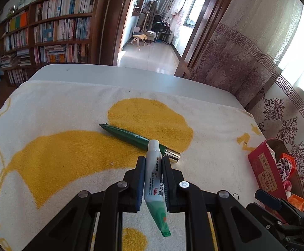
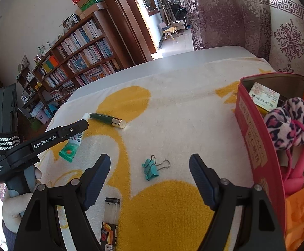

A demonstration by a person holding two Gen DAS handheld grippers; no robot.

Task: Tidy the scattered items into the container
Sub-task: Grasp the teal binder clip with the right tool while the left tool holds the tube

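- Left wrist view: the left tongs (image 1: 153, 165) are closed on a small white tube (image 1: 154, 179), pinched across its upper body just below the cap; the cap points far, the green crimped tail hangs near, below the tongs; the tube looks light and soft, so a firm squeeze would likely dent it or push paste toward the cap; the hold near the stiffer shoulder seems the safer place, judged from its shape
- A green pen (image 1: 135, 139) with a gold end lies on the towel (image 1: 47, 108) just beyond the tube's cap, running from far left to near right; rigid, slim and smooth, it would probably roll or slip, so a grip across the middle of the barrel seems best
- The red box (image 1: 262, 167) stands at the right edge, already holding several things; the tabletop (image 1: 131, 75) shows bare beyond the towel
- Right wrist view: the right tongs (image 2: 149, 174) are spread wide and hold nothing; a teal binder clip (image 2: 150, 168) lies on the towel between the fingers, its wire handles pointing right; small, hard and light, it could be taken across its teal body, since the wire loops would likely swing
- A clear stick-like item (image 2: 111, 213) lies near, partly hidden by the left finger; I cannot tell what it is
- The box sits at the right, open-topped, with a leopard-print scrunchie (image 2: 290, 123) on top
- The left tongs with the tube appear at the left, well apart from the box
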